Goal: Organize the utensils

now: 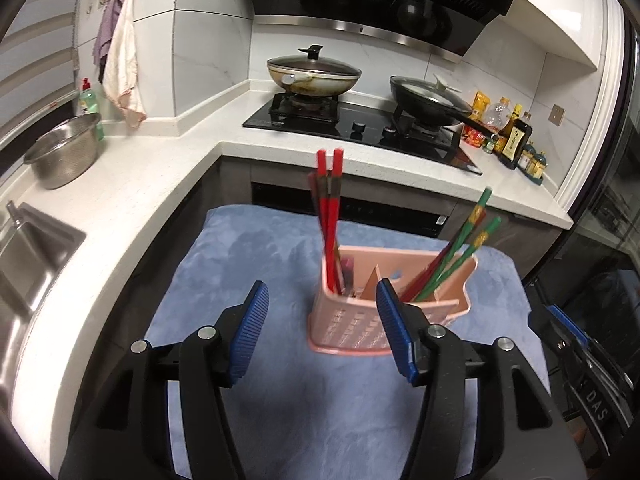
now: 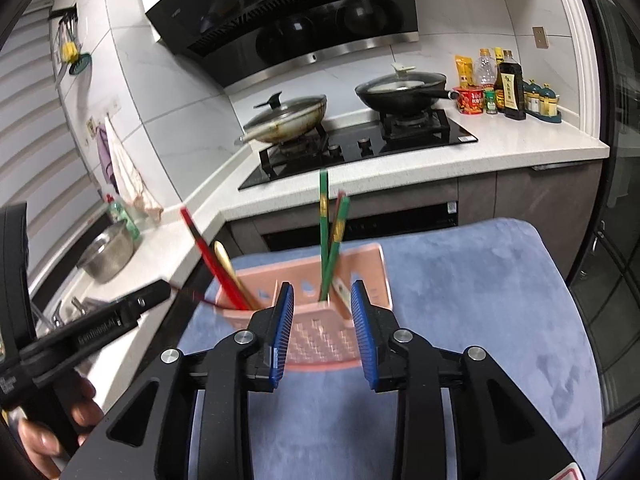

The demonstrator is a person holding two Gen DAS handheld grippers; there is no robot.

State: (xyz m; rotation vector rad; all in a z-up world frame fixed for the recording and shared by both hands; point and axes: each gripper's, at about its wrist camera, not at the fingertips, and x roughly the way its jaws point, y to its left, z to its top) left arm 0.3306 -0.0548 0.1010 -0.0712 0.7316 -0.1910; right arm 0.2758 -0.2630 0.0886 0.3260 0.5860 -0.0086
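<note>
Pink slotted utensil holder [image 1: 360, 320] upright on a blue cloth [image 1: 240, 248], in front of the white counter [image 1: 132, 184] and the stove. Divided into compartments. Red chopsticks [image 1: 330, 216] standing near upright in the holder's left compartment, seen from the left wrist; green chopsticks [image 1: 460, 256] leaning to the right in the right compartment. Golden spoon-like handle [image 2: 228, 268] beside the red ones in the right wrist view, slightly blurred.

Left tongs [image 1: 322, 316] parted wide, blue ribbed pads [image 1: 250, 332] clear of everything, nothing between them but the holder's near left corner farther off; no grip on anything. Right tongs [image 2: 322, 316] parted more narrowly, pads [image 2: 282, 332] framing the holder's near wall, not pressing on it as far as can be told; nothing held. Left tongs also seen from the side at the left edge of the right wrist view, with a hand [image 2: 52, 424] around the grip.

Behind: two lidded pans on a black gas hob [image 1: 360, 124], a steel colander [image 1: 64, 152] by the sink, bottles [image 2: 508, 84] at the counter's right end.
</note>
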